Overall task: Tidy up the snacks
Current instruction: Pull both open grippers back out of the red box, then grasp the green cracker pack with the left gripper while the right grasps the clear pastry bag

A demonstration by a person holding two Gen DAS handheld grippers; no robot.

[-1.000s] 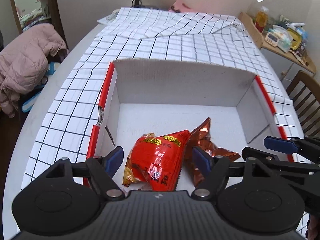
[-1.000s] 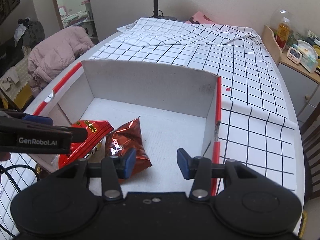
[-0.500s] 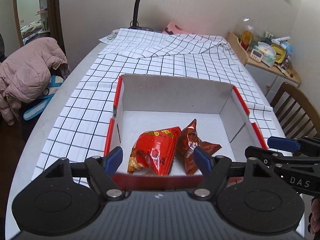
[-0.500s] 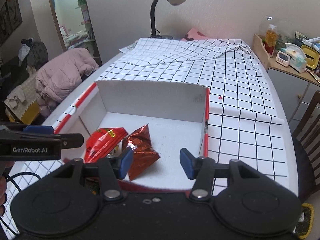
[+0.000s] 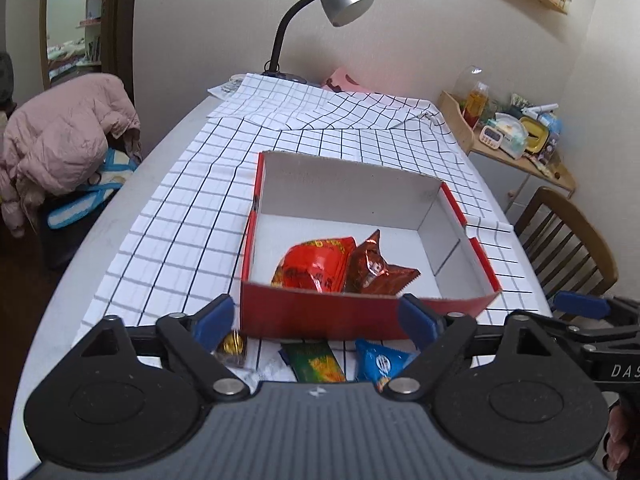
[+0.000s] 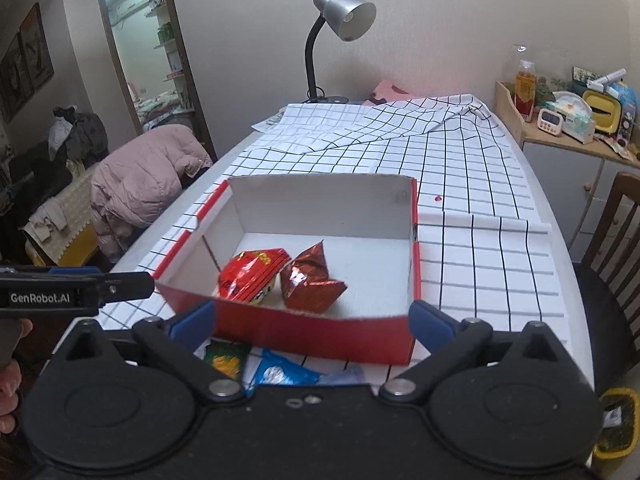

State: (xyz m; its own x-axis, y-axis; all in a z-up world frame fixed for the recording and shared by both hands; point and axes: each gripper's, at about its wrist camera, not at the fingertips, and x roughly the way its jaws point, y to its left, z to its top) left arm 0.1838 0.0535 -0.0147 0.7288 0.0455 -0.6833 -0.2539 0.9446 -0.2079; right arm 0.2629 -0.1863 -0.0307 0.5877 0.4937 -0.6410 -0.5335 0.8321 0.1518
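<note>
Hovering before the red box (image 5: 360,316), both grippers gape empty.
Left gripper (image 5: 316,320), right gripper (image 6: 312,322); two snack packets (image 6: 280,276) inside.

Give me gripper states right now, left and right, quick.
Left gripper: open, holding nothing, in front of the red box.
Right gripper: open, holding nothing, also in front of the box.
</note>
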